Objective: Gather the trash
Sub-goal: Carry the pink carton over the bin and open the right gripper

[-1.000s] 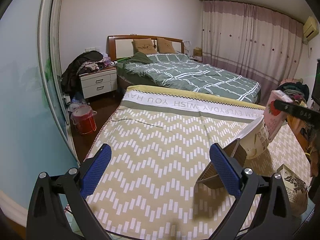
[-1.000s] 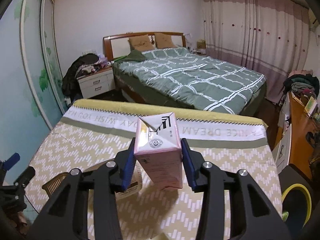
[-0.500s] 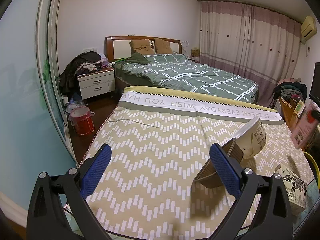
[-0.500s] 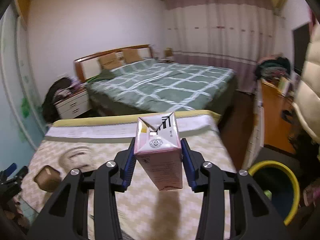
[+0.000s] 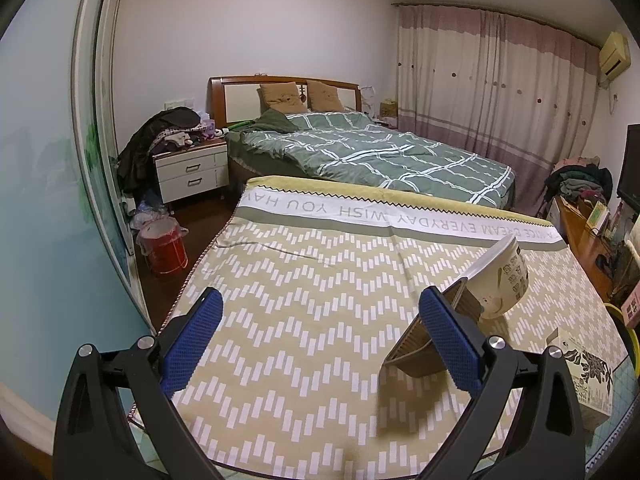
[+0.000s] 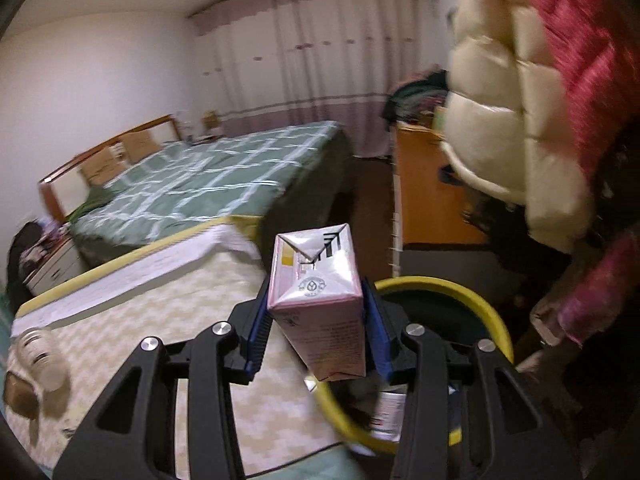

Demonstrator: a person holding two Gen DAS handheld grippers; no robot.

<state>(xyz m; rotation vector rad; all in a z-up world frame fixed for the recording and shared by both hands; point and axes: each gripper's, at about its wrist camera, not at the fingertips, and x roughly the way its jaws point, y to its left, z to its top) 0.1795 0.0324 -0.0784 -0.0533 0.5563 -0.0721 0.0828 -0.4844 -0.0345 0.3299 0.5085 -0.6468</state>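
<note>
Above the yellow-rimmed bin [image 6: 486,300], right gripper [image 6: 316,320] fingers [image 6: 258,326] clamp a pink carton [image 6: 320,300].

The cloth [image 5: 312,320] over the near table is yellow-tan with a white zigzag of small bars, and its far end carries a white band with grey lettering between olive stripes. On it at the right, a cream paper bowl [image 5: 500,280] has dark printed marks, a ribbed brown cup [image 5: 420,348] lies beside it, and a cream box [image 5: 588,376] bears a black floral print. The far bed [image 5: 380,156] is dull green crossed with white lines. The curtain [image 5: 492,80] is pale pink over mauve (small dark dots scattered across). A red bucket [image 5: 164,248] stands left. The carton [image 6: 320,300] is pink with a white top; the bin [image 6: 444,292] rim is yellow.
</note>
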